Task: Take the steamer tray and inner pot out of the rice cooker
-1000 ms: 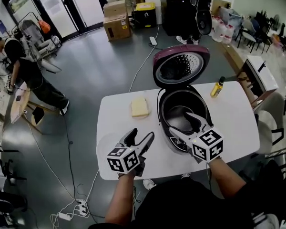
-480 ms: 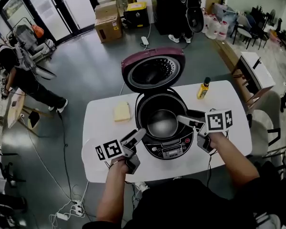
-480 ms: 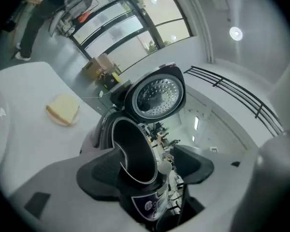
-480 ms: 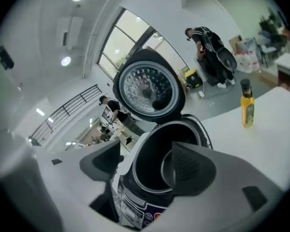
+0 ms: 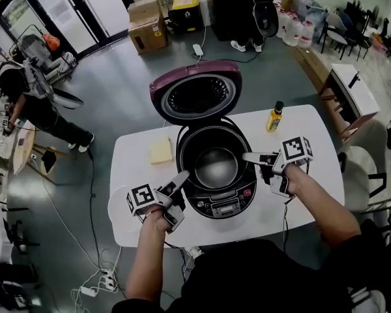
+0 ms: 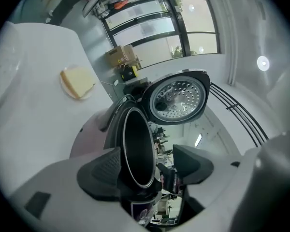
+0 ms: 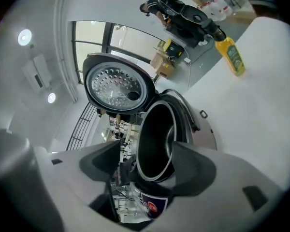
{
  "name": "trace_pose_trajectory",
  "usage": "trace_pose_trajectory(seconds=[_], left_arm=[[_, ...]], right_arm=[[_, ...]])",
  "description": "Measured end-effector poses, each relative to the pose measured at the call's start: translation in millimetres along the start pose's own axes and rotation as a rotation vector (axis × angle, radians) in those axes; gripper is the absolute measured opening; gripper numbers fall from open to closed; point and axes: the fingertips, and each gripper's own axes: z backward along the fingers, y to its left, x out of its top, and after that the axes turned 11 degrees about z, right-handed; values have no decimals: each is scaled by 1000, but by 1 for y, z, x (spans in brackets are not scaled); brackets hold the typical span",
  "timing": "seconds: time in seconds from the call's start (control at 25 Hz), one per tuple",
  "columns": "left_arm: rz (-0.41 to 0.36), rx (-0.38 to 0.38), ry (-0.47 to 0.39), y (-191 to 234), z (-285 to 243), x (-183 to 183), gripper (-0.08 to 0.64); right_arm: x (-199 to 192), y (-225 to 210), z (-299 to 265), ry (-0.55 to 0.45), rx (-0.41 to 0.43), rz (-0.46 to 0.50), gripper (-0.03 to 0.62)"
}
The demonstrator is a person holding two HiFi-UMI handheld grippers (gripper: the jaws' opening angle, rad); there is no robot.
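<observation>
The rice cooker [image 5: 223, 205] stands mid-table with its maroon lid [image 5: 197, 93] swung up and back. Its metal inner pot [image 5: 215, 167] sits inside and looks bare. My left gripper [image 5: 176, 197] is at the cooker's front left, rolled on its side and open. My right gripper [image 5: 262, 169] is at the cooker's right rim, also rolled and open. In the left gripper view the pot [image 6: 135, 149] and lid [image 6: 178, 98] show beyond the open left gripper [image 6: 147, 166]. The right gripper view frames the pot [image 7: 154, 139] and lid [image 7: 117, 88] beyond the open right gripper [image 7: 145, 166].
On the white table [image 5: 313, 126] a yellow block [image 5: 161, 150] lies left of the cooker and a yellow bottle [image 5: 274, 117] stands at the back right. A person works at the far left; cardboard boxes and floor cables lie beyond.
Both grippers have rolled onto their sides and closed in on the cooker, left at its front left, right at its right rim. The head view has shifted so the cooker sits central.
</observation>
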Motion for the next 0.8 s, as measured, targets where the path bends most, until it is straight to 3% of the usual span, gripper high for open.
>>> trace_pose_trajectory(seconds=[0.44,0.64,0.8], left_arm=[[32,7,-5,1,-10,11,312],[28,38,5,3,-12,13,270],[-23,59,41,1,-16,14,255]], right_arm=[[2,-20,-9,14,16,-98,314],[2,-21,-17,33,9,-92,313],[1,-19,-23,89,-21,-51,282]])
